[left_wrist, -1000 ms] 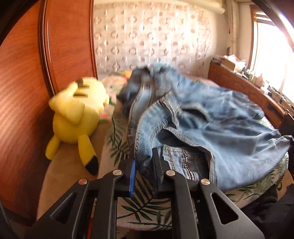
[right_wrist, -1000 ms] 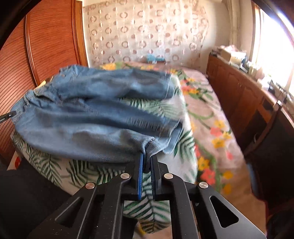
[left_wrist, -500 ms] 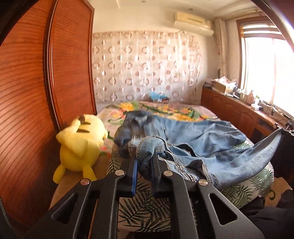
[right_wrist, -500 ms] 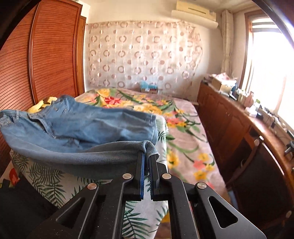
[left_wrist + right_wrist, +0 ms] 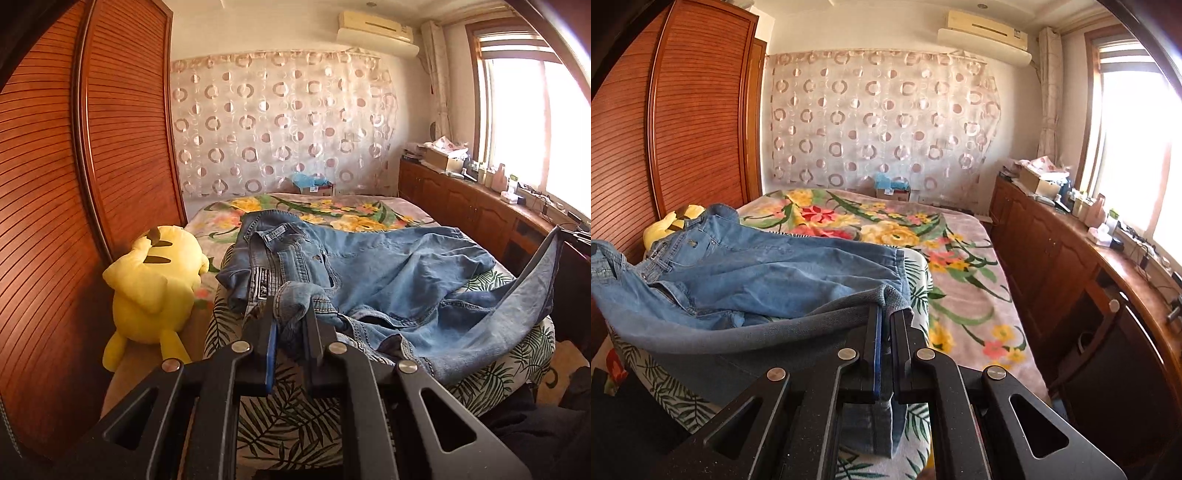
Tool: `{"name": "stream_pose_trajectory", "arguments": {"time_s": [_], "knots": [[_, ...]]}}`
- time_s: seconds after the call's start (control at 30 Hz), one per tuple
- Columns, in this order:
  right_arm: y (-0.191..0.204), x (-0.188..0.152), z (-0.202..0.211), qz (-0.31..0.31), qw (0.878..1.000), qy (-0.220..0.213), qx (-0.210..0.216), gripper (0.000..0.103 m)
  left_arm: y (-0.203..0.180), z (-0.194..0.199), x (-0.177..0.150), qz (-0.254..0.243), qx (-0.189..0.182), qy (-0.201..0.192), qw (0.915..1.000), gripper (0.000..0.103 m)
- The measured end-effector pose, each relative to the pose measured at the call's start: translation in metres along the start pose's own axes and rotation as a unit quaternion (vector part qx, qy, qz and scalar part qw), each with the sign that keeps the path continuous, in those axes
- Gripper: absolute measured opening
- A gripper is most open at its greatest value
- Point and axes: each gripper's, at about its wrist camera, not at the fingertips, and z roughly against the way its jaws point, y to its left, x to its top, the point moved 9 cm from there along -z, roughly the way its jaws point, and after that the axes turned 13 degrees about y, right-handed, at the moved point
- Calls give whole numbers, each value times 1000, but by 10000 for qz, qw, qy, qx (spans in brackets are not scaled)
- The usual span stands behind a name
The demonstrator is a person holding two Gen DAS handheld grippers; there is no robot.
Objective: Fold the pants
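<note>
Sprawling rumpled across a leaf-print cushion at the foot of the bed, the faded blue jeans lie with waistband and label towards the yellow plush toy. The left claw is clenched on a bunched waistband fold, and the right claw pinches a hem, that leg hanging in a slack band between them.

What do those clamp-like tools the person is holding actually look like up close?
Both look alike. The left gripper and right gripper are matte black, with two flat straight fingers driven by angular link arms that have triangular cut-outs and round silver rivets. One finger of each carries a blue pad; the other is plain black. No cables, markings, hands or sleeves show.
</note>
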Motion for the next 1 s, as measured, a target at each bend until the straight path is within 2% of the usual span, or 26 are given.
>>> {"name": "stream_pose_trajectory", "arguments": {"time_s": [0.17,0.27,0.43,0.53,0.57,0.7,0.77,0.87,1.0], "knots": [[-5,24,-30,58,10000,53,-36,4,9,-24,19,32,42,46,10000,12],[-7,36,-58,75,9996,222,159,4,8,-42,24,-32,103,147,9998,12],[4,30,-118,41,9967,701,410,4,4,-78,21,-117,146,416,9990,12],[8,27,-140,-8,9944,883,588,4,0,-88,21,-136,125,516,9985,12],[8,27,-144,-56,9935,932,657,7,-2,-89,23,-152,120,535,9984,12],[-3,20,-143,-169,9922,1026,690,32,-8,-91,29,-213,115,546,9982,12],[-12,17,-137,-231,9915,1070,699,34,-9,-93,31,-223,107,578,9980,12],[-6,12,-131,-231,9885,1306,728,34,-9,-97,31,-193,81,619,9979,12],[-5,-7,-145,-136,9832,1703,641,34,-5,-101,31,-130,36,661,9977,12]]}}
